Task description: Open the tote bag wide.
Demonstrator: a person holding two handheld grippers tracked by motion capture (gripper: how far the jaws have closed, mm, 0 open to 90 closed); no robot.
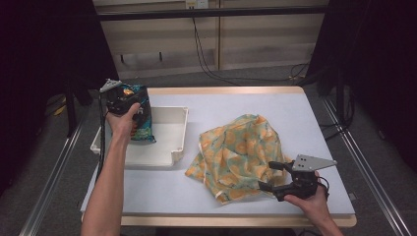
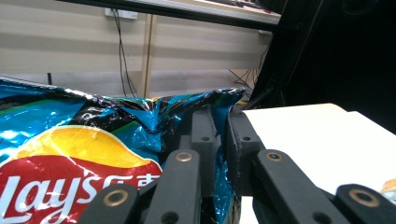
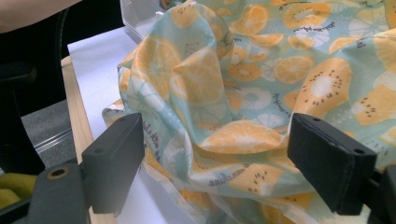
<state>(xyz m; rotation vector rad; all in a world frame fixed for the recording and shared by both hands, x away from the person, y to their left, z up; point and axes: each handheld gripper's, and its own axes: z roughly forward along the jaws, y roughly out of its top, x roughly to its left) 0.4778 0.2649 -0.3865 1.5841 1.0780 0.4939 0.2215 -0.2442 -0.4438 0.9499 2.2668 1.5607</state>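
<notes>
Left gripper (image 2: 219, 154) clamped on crisp bag's (image 1: 137, 115) top seam over tray (image 1: 167, 147), bench's left edge | light, crinkly, slippery, crushable; hold the seam | right gripper (image 3: 215, 163) jaws apart at cloth (image 3: 261, 84)

White tray (image 1: 178, 129) on a grey table (image 1: 295, 113) (cables (image 1: 206, 59) behind).
</notes>
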